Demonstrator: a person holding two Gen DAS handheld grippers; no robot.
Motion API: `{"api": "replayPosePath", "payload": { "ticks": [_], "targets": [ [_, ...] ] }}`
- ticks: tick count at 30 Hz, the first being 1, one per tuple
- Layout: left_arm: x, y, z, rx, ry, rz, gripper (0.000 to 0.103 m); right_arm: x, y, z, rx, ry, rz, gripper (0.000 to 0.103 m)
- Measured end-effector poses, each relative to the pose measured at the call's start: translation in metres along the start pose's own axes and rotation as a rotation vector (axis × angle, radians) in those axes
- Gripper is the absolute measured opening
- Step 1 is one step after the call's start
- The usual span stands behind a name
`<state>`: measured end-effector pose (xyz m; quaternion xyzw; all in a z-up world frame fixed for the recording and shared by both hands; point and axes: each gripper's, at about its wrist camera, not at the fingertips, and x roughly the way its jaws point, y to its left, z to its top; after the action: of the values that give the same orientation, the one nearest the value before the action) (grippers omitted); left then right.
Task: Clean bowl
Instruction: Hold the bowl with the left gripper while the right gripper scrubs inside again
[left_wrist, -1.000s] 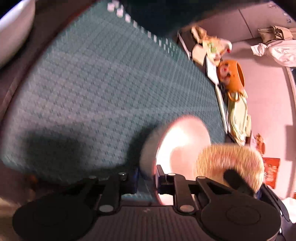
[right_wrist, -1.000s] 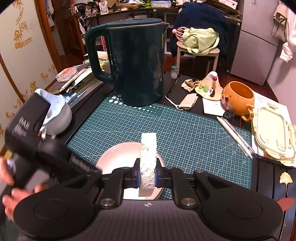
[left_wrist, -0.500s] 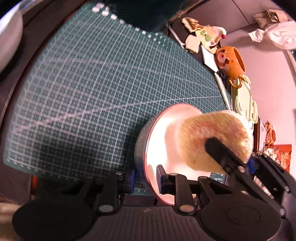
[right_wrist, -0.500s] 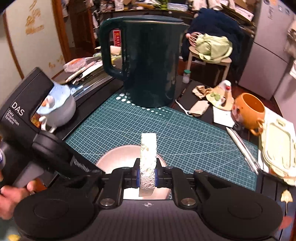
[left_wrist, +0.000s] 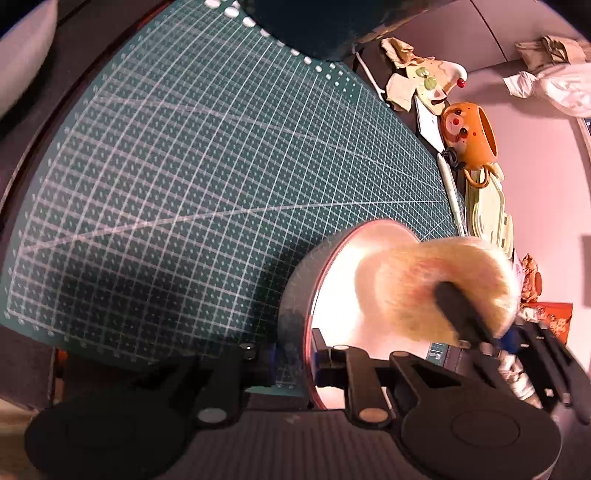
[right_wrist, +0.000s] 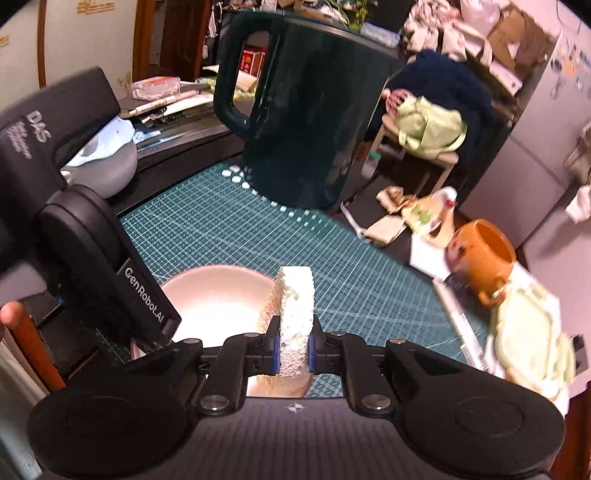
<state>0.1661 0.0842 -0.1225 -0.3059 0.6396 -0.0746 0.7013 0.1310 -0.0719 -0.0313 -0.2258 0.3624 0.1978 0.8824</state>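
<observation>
pale bowl (right_wrist: 218, 295), green gridded mat (left_wrist: 184, 184), seemingly yellowish sponge (left_wrist: 436, 284)

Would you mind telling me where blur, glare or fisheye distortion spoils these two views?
Left wrist view: the sponge is smeared by motion blur, the bowl interior glares pink-white, and the cutting mat grid bows strongly. Right wrist view: the sponge between the right gripper pads is sharp, the orange mug and the right edge are blurred, and the bowl is blown out.

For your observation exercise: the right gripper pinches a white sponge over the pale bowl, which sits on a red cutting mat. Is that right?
Not quite: the gridded cutting mat is green, not red, as the right wrist view shows. The right gripper does pinch the white sponge over the pale bowl.
</observation>
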Motion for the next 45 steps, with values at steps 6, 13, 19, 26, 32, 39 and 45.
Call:
{"api": "replayPosePath", "payload": {
  "ticks": [6, 13, 19, 26, 32, 39, 45],
  "targets": [
    [0.003, -0.01, 0.003, 0.043, -0.009, 0.024, 0.016, -0.023, -0.019, 0.006, 0.136, -0.049, 0.064, 0.012],
    [-0.001, -0.005, 0.002, 0.02, -0.008, -0.003, 0.016, 0.005, -0.014, -0.008, 0.261, 0.012, 0.15, 0.012],
    [0.001, -0.008, 0.0, 0.025, -0.008, 0.005, 0.016, 0.012, -0.006, -0.014, 0.212, 0.026, 0.073, 0.012],
    [0.004, -0.015, 0.0, 0.025, -0.011, 0.043, 0.016, -0.01, -0.034, -0.011, 0.334, -0.016, 0.116, 0.012],
    [0.009, -0.021, 0.001, 0.031, -0.011, 0.075, 0.015, -0.021, -0.045, -0.01, 0.349, -0.035, 0.196, 0.012],
    [0.01, -0.026, -0.001, 0.03, -0.009, 0.076, 0.014, 0.011, -0.019, -0.013, 0.255, 0.032, 0.223, 0.012],
    [0.011, -0.029, -0.004, 0.031, -0.003, 0.071, 0.014, 0.011, -0.011, -0.012, 0.176, 0.019, 0.095, 0.012]
  ]
}}
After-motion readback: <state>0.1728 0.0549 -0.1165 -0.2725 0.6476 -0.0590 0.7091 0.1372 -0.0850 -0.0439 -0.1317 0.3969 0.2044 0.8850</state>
